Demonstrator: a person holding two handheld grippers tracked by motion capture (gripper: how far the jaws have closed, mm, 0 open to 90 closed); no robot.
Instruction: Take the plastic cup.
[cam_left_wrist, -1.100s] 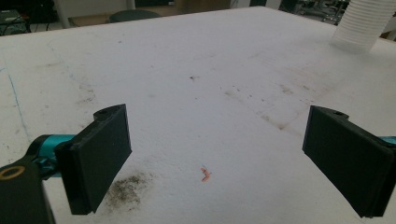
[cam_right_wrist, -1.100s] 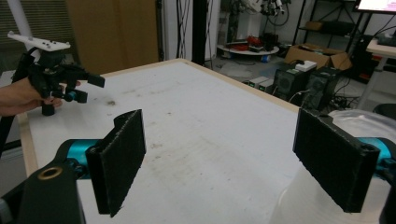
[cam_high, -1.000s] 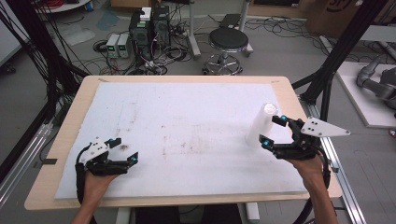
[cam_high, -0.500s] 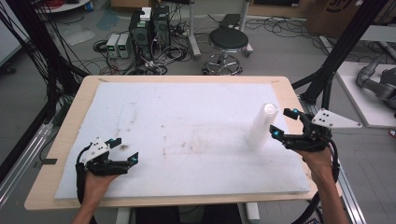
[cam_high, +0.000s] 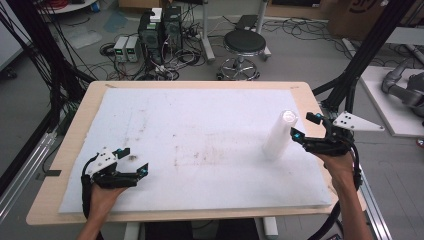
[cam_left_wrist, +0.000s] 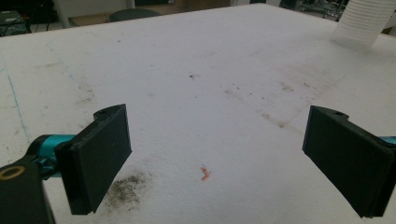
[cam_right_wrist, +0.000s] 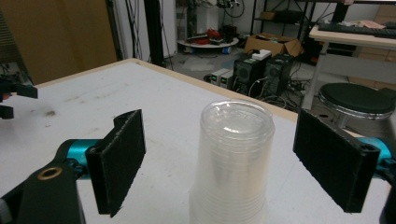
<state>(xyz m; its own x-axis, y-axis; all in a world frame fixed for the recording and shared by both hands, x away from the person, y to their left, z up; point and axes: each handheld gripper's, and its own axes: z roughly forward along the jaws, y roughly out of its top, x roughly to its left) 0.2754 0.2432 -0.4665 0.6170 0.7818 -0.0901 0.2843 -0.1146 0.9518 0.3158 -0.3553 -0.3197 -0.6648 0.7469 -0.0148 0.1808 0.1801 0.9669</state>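
Note:
A tall stack of clear plastic cups (cam_high: 280, 135) stands upside down on the right part of the white foam board (cam_high: 200, 130). My right gripper (cam_high: 306, 127) is open just right of the stack's top. In the right gripper view the cup stack (cam_right_wrist: 233, 163) rises between the two black pads (cam_right_wrist: 119, 158) without touching either. My left gripper (cam_high: 132, 160) rests open near the board's front left corner, its jaws wide over bare stained foam (cam_left_wrist: 210, 116). The base of the cup stack (cam_left_wrist: 362, 23) shows far off in the left gripper view.
The foam board lies on a wooden table (cam_high: 65, 135). Beyond the far edge stand a black stool (cam_high: 243, 42) and computer cases (cam_high: 160, 27) among floor cables. A black frame post (cam_high: 360, 60) rises by the table's right side.
My right gripper moved up and away along the right edge, from below the stack's side to level with its top. The left gripper kept still.

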